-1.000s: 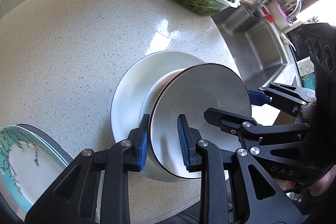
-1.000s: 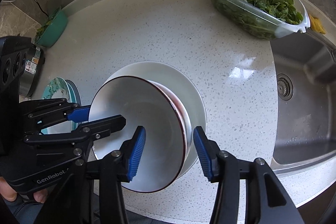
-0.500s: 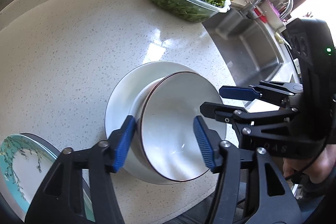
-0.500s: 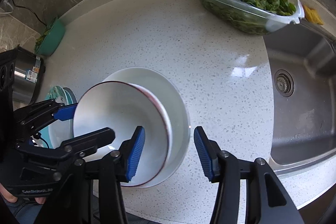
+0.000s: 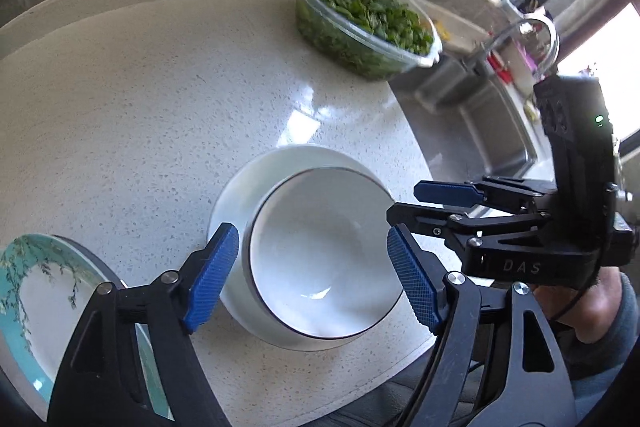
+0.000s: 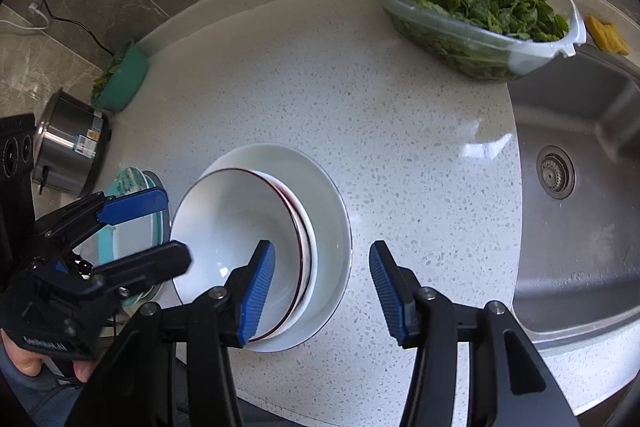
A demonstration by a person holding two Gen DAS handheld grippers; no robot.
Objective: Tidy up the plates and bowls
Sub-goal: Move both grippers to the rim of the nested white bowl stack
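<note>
The left gripper (image 5: 312, 275) stands with its blue pads wide apart and holds nothing; in the left wrist view the bowl (image 5: 324, 259) sits between and just beyond them, in the lower middle of the frame. The right gripper (image 6: 322, 291) is also spread and empty. In the right wrist view its left pad lies over the bowl's (image 6: 240, 239) inner wall and its right pad over bare table (image 6: 400, 147), so the bowl lies ahead and to the left of it. Whether either gripper touches the rim cannot be told.

The bowl is round, so it has no long axis to line up with; it stands upright with its mouth up. In the right wrist view a second dark-edged rim (image 6: 306, 231) shows just outside it on the right, so it looks nested in another bowl, and the stack rests on a wider white plate (image 6: 332, 203) near the table's front edge. The left gripper looks the better centred on the bowl, and it is judged the nearer for any further handling.

At the lower left of the left wrist view lies a teal plate (image 5: 28, 291) with a branch pattern, just beside the white plate but apart from it. Farther out, at the upper right, a clear tub of greens (image 6: 472, 7) stands near the sink (image 6: 580, 187). A steel pot (image 6: 68, 147) stands at the left edge of the right wrist view.
</note>
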